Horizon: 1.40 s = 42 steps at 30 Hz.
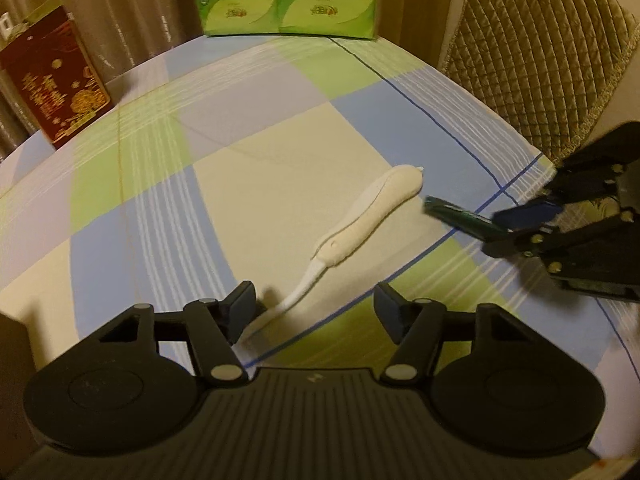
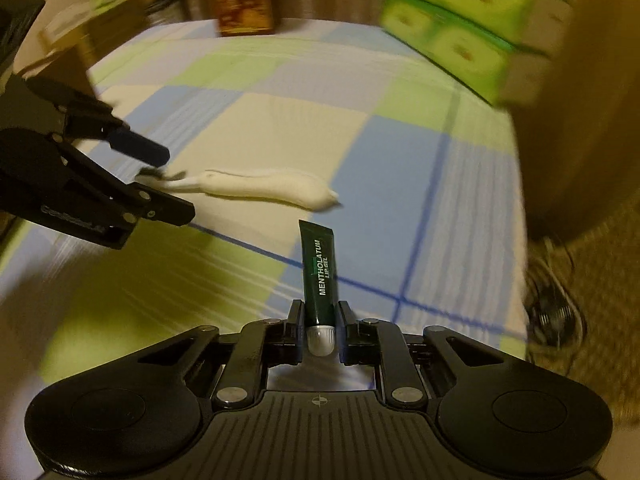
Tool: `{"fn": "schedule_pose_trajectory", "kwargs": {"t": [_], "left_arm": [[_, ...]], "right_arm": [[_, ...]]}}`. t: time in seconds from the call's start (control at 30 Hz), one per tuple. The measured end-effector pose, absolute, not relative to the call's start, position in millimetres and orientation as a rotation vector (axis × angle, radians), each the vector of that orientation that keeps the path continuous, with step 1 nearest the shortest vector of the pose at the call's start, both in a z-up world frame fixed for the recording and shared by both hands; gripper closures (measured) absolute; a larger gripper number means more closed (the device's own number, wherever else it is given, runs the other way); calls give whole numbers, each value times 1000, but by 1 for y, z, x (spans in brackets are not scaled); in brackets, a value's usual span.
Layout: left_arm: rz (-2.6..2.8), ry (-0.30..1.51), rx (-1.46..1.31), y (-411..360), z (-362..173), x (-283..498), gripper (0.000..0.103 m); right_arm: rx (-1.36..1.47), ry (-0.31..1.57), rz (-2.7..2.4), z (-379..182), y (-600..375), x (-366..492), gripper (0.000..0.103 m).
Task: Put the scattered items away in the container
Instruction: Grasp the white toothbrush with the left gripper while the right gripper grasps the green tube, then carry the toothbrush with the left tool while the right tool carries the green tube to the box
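A white, soft-looking item with a thin tail [image 1: 372, 212] lies on the checked tablecloth [image 1: 168, 216]. My left gripper [image 1: 316, 308] stands open low over the cloth, and the tail's end lies between its fingers without being pressed. In the right wrist view the same white item [image 2: 264, 186] has its tail at the left gripper [image 2: 168, 180]. My right gripper [image 2: 320, 316] is shut on a dark green lip gel tube [image 2: 320, 268], gripping it just above its silver cap. From the left wrist view, the tube [image 1: 456, 214] sticks out of the right gripper [image 1: 504, 224] near the white item's thick end. I see no container.
A red and gold box [image 1: 56, 92] stands at the back left of the table. Green tissue packs [image 1: 288, 0] are stacked at the back. A quilted chair back [image 1: 540, 52] rises past the table's right edge. The right wrist view is blurred at its edges.
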<state>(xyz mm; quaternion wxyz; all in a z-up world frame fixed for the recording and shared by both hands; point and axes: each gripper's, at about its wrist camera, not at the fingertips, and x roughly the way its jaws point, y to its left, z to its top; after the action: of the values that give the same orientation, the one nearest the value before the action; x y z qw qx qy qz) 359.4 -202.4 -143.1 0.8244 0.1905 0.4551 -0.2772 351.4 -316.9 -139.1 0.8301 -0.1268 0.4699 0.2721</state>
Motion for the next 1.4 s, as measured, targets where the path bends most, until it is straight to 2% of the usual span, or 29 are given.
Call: {"fn": "schedule_pose_trajectory", "kwargs": {"t": [0.07,0.23,0.3,0.37,0.53,0.83,0.9,0.97,1.0,1.07,1.2,1.33,1.4], "left_arm": [[-605,964,415,-209,-147,364,49],[-640,955,426,-225,-157,375,52],[-665,953,405,-227,-158,378,60],[-683,952,387,-228,-158,378,72],[-670,954,369,-220,-158,369,86],[-440,1107,225,-160,-151,320,87],[-400,1133,189,-147,-150,305,87],[-382,1156,145,-138,-148,297,87],[-377,1160,123,-135,-148,295,87],[-369,1151,108,-134,-147,294,82],[-368,1132,127,-141,-150,299,82],[-354,1113,197,-152,-152,295,82],[-351,1111,209,-153,-152,291,86]], "right_arm": [[-242,1004,548,-137,-322,349,90],[-204,1013,515,-134,-329,344,90],[-200,1014,513,-134,-330,342,90],[-198,1014,513,-133,-331,340,90],[-200,1014,523,-134,-331,339,90],[-222,1003,610,-137,-323,323,88],[-229,995,619,-137,-320,321,81],[-226,993,619,-139,-318,320,52],[-232,989,612,-140,-317,320,50],[-257,975,605,-141,-314,321,50],[-300,955,582,-144,-308,324,52],[-326,946,593,-143,-303,319,87],[-353,943,598,-142,-298,312,90]]}}
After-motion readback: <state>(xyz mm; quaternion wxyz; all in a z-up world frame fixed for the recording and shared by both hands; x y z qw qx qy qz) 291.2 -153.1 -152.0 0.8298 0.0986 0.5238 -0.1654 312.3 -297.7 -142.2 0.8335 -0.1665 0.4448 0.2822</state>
